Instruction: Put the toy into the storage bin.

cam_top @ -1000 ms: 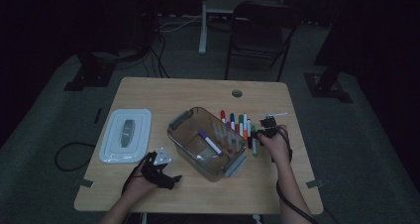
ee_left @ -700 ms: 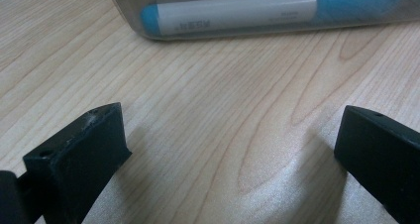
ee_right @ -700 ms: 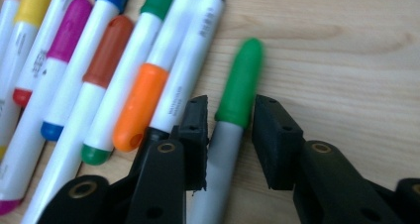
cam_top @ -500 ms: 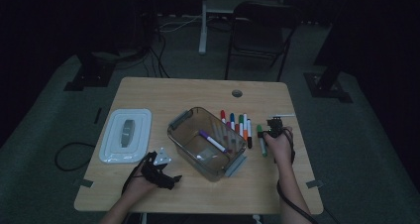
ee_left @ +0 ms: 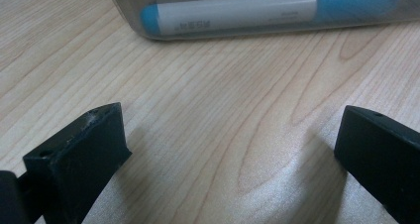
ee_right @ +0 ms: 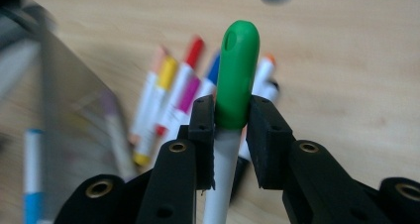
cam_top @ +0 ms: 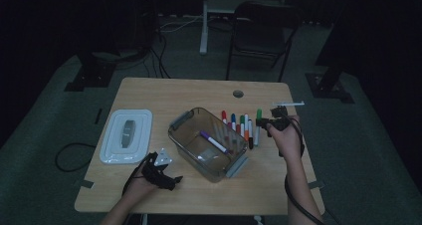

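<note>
My right gripper (cam_top: 264, 121) is shut on a green-capped marker (cam_top: 258, 116), held above the table to the right of a clear plastic bin (cam_top: 185, 119). In the right gripper view the jaws (ee_right: 232, 120) clamp the marker (ee_right: 237, 75) just below its cap, with its white barrel running down between them. A row of coloured markers (cam_top: 239, 125) lies on the table beside the bin, blurred behind the jaws (ee_right: 168, 100). A purple marker (cam_top: 214, 141) lies inside the bin. My left gripper (cam_top: 166, 177) rests open at the front left, with bare wood between its jaws (ee_left: 228, 149) and a blue-capped marker (ee_left: 267, 11) seen through the bin wall.
A white lid (cam_top: 127, 135) lies on the table's left side. A round cable hole (cam_top: 238, 93) sits near the far edge, and a thin white stick (cam_top: 288, 104) lies at the far right. A dark chair (cam_top: 261, 31) stands behind the table.
My right gripper has closed on the green marker and lifted it up off the table from the right end of the row. The left hand has stayed where it was.
</note>
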